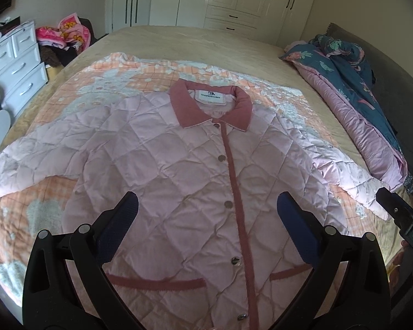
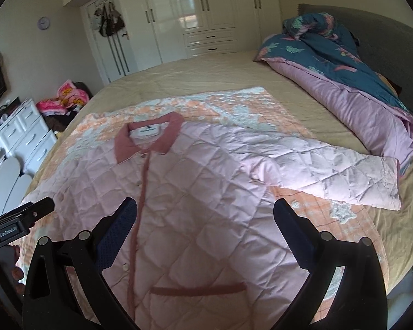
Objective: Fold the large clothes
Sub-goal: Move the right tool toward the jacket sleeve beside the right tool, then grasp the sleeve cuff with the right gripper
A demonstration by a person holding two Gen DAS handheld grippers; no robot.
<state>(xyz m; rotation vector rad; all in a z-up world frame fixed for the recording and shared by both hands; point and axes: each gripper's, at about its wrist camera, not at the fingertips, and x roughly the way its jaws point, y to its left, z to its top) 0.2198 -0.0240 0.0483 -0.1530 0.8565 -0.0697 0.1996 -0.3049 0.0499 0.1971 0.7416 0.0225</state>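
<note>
A pink quilted jacket (image 1: 179, 170) (image 2: 201, 198) with a dark pink collar (image 1: 210, 104) (image 2: 148, 140) lies flat, front up and buttoned, on a bed. Both sleeves are spread out to the sides; the right sleeve (image 2: 338, 176) reaches toward the rolled quilt. My left gripper (image 1: 208, 209) hovers open above the jacket's lower front, near the button placket. My right gripper (image 2: 205, 214) hovers open over the jacket's right half, above a pocket trim (image 2: 198, 290). Neither holds anything. Each gripper's body shows at the edge of the other's view.
The jacket rests on an orange and white blanket (image 1: 102, 82) over a tan bedsheet (image 2: 206, 77). A rolled pink and teal quilt (image 2: 344, 82) lies along the grey headboard at the right. A white drawer unit (image 1: 16, 63) and a clothes pile (image 1: 66, 35) stand left; wardrobes behind.
</note>
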